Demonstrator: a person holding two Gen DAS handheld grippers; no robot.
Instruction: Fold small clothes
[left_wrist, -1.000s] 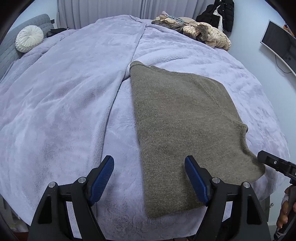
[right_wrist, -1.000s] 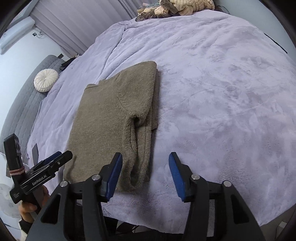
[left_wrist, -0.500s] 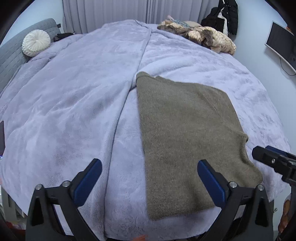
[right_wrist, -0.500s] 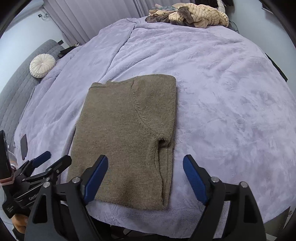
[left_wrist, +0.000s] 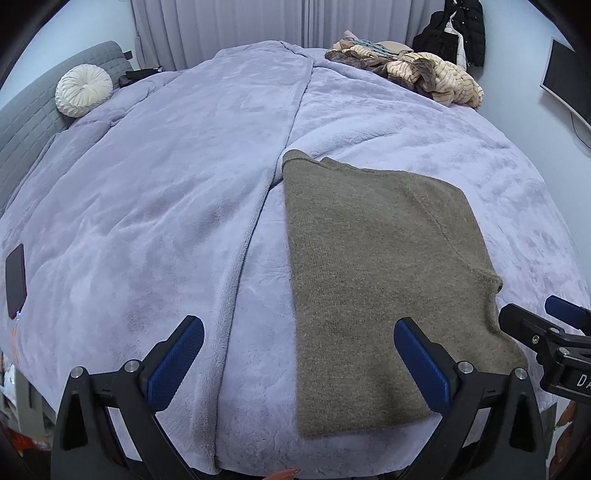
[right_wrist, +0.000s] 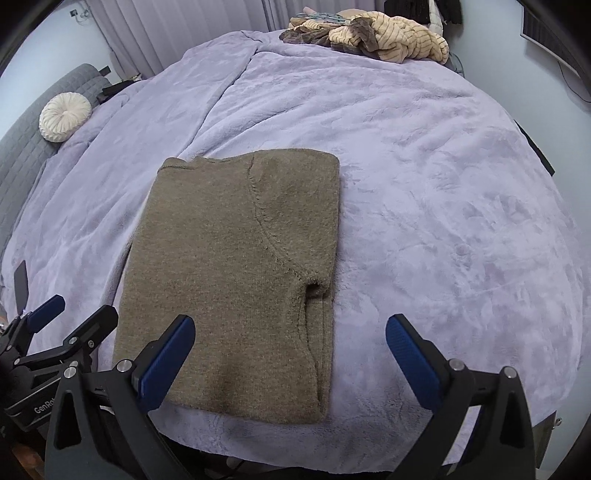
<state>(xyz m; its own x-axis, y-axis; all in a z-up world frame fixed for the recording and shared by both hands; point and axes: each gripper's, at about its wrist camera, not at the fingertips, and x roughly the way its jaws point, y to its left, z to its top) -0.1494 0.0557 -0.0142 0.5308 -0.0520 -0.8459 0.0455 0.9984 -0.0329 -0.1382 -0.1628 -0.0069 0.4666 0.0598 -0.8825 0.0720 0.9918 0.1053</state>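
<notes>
My left gripper (left_wrist: 299, 354) has its jaws spread wide and holds nothing; my right gripper (right_wrist: 290, 354) is the same — both hang above the near edge of the bed (right_wrist: 443, 184), clear of the cloth.

The olive knitted sweater (right_wrist: 236, 266) lies flat on the lilac blanket (left_wrist: 147, 221), near the front edge. It looks part-folded to me: the right side is turned in, with a doubled edge and a tucked sleeve showing along that side in the right wrist view, so the piece makes a long tidy rectangle. The left edge runs straight and neat beside the blanket's seam.

What I judge is left: bring the near hem up over the far end, once or twice, to make a compact packet — I cannot tell whether the left sleeve is already tucked beneath.

At the far end of the bed sits a heap of clothes (left_wrist: 417, 72), cream-striped and brown, unfolded, so more pieces seem to wait after this one. A round white cushion (left_wrist: 84, 89) rests far left.
</notes>
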